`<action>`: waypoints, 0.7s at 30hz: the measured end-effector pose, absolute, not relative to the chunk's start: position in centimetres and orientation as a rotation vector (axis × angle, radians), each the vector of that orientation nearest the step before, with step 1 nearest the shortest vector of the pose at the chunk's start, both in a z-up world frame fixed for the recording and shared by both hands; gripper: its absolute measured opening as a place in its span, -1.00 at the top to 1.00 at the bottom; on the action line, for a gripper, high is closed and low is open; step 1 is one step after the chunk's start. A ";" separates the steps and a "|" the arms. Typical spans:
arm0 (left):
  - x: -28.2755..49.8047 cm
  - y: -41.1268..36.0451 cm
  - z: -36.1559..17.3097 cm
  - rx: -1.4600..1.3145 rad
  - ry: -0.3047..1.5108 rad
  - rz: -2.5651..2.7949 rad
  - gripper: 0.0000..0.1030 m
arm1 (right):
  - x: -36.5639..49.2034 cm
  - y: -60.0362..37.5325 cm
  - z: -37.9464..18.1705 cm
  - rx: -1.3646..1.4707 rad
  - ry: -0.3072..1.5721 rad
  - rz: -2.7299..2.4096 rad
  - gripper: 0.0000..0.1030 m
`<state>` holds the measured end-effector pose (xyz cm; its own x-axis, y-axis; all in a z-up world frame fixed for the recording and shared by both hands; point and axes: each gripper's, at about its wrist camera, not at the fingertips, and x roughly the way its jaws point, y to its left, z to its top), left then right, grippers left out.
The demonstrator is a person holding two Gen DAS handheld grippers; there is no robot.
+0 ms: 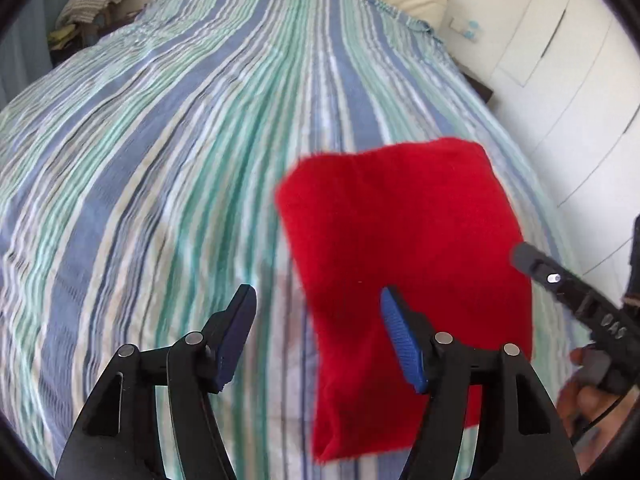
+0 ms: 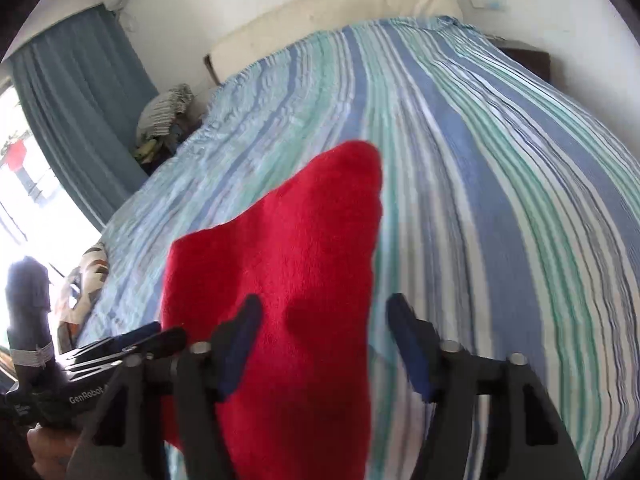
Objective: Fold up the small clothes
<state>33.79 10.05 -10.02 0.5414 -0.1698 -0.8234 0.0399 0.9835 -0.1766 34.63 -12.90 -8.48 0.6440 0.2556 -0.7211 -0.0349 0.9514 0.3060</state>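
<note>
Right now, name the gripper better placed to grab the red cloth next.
Right. The right gripper is open with the red cloth partly between its fingers; the left gripper is open too, mostly over the striped bedspread.

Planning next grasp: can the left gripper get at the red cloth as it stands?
Probably yes. The left gripper is open just over the red cloth on the striped bedspread; nothing lies between. The right gripper hovers over it too.

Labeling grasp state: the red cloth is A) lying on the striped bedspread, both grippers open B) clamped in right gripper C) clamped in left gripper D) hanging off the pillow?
A: the red cloth lies flat on the striped bedspread; left gripper and right gripper gape open.
</note>
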 end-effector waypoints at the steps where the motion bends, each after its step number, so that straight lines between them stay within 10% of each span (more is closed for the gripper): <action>1: 32.5 10.6 -10.9 -0.110 0.997 -0.087 -0.30 | 33.4 -14.4 -9.2 0.271 0.876 0.137 -0.51; 9: 15.7 9.0 -9.0 0.137 0.869 0.034 -0.92 | 19.5 -19.4 -10.0 0.087 0.968 0.041 -0.82; 21: 9.2 5.3 4.3 0.133 0.738 0.049 -0.97 | 8.1 -17.2 2.7 0.006 0.740 0.143 -0.99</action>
<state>9.19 5.34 4.32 0.7390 0.0914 -0.6674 0.0021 0.9904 0.1379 8.08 -17.18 2.71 0.7293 0.1319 -0.6714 -0.1278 0.9902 0.0557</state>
